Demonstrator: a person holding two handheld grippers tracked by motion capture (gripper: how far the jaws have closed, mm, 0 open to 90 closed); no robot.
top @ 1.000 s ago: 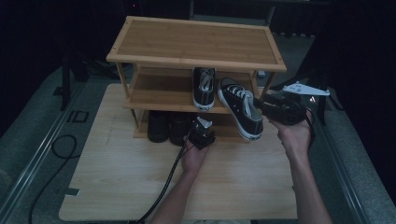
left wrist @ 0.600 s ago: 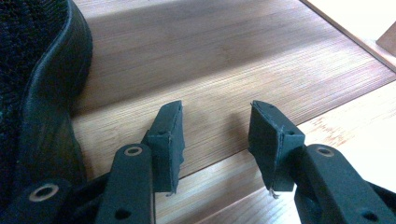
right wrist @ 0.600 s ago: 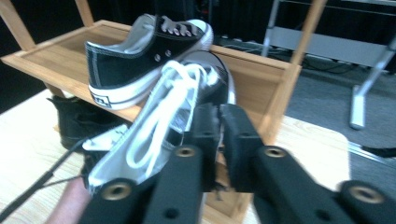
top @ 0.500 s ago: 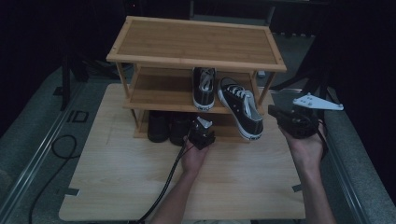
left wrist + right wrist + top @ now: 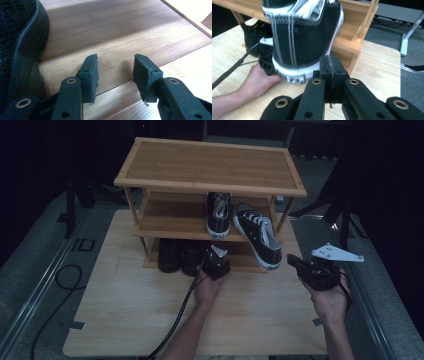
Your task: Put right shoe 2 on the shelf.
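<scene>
From the high view, you have a three-tier wooden shoe rack (image 5: 210,167) standing on the light wood worktop (image 5: 130,320). On its middle shelf an upright black-and-white sneaker (image 5: 218,214) sits just beside a tilted sneaker (image 5: 259,241), whose heel end overhangs the shelf's front edge towards you. Two dark shoes (image 5: 180,256) sit on the bottom shelf at the left. Your left hand-held gripper (image 5: 215,262) is at the front of the bottom shelf, just right of those dark shoes, with its cable (image 5: 175,320) trailing back along your forearm. Your right hand-held gripper (image 5: 312,270), with the grey three-cornered plate on top, is held off the rack's right front corner, near the tilted sneaker but apart from it.

In the left gripper view, your left hand-held gripper (image 5: 115,71) has its jaws spread wide with nothing between them, over the bamboo boards of the bottom shelf (image 5: 120,32). A dark shoe (image 5: 20,45) lies just to the left of the jaws.

In the right gripper view, your right hand-held gripper (image 5: 332,72) has its jaws pressed together, holding nothing. The heel of the tilted sneaker (image 5: 302,37) looms just beyond the tips; whether they touch it I cannot tell. Your left hand (image 5: 254,80) rests on the worktop at lower left.
</scene>
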